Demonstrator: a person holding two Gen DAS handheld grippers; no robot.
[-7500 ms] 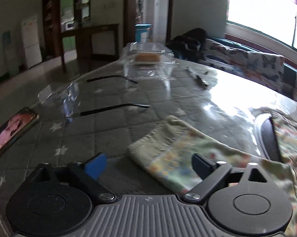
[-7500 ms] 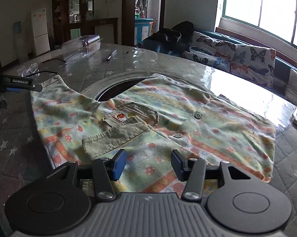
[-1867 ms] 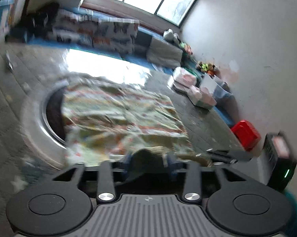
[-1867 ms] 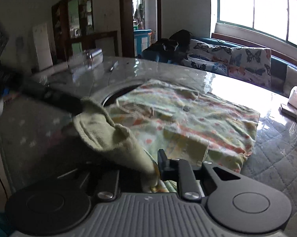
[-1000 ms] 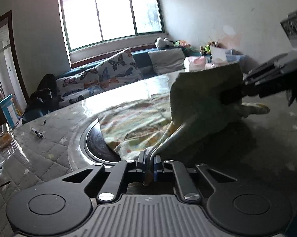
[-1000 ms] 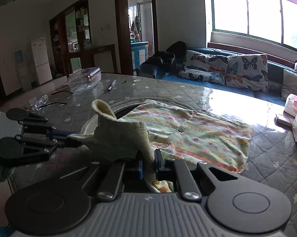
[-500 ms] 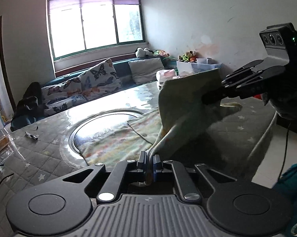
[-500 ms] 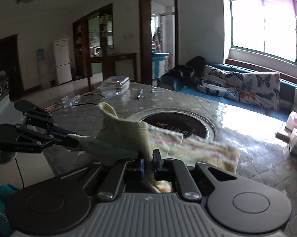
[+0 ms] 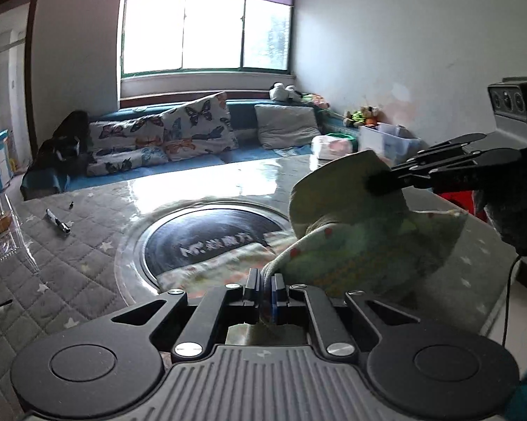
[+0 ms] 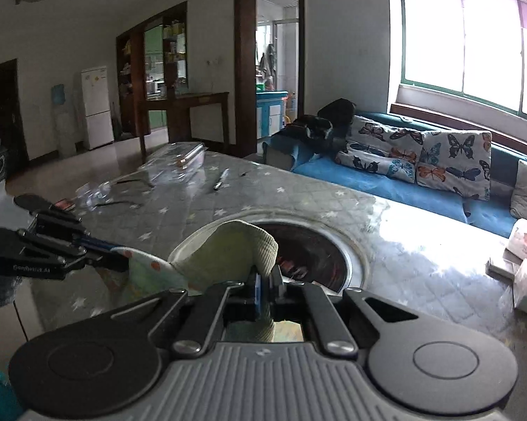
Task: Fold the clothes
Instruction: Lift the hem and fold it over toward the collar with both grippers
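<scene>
— What do we have around us for room?

— We are at the near edge of the quilted table (image 9: 74,263), the grey cloth with white stars. In our left wrist view the table edge falls away on the right, where bare floor shows past it. The round dark inset (image 9: 210,235) with its metal rim sits in the middle of the table, just ahead of both grippers. The far side runs toward the blue sofa (image 10: 396,182) with butterfly cushions under the window. A pen (image 9: 57,225) lies well off to the left, near a clear plastic box (image 10: 179,163) at the far corner.

— And the claws?

— Our left gripper (image 9: 266,286) has its fingers pressed together on a fold of the garment (image 9: 351,245). Our right gripper (image 10: 264,286) is likewise closed tight, pinching the ribbed cuff (image 10: 235,249). Each gripper shows in the other's view, off to the side, with the cloth stretched between them.

— How does the garment look?

— It is pale green with small red and orange dots and faint stripes. Most of it hangs lifted between the two grippers above the near table edge. In our left wrist view its lower part trails on the table, overlapping the near rim of the round inset. The cuff is plain ribbed knit, bulging up in a rounded hump over the right fingers.
</scene>
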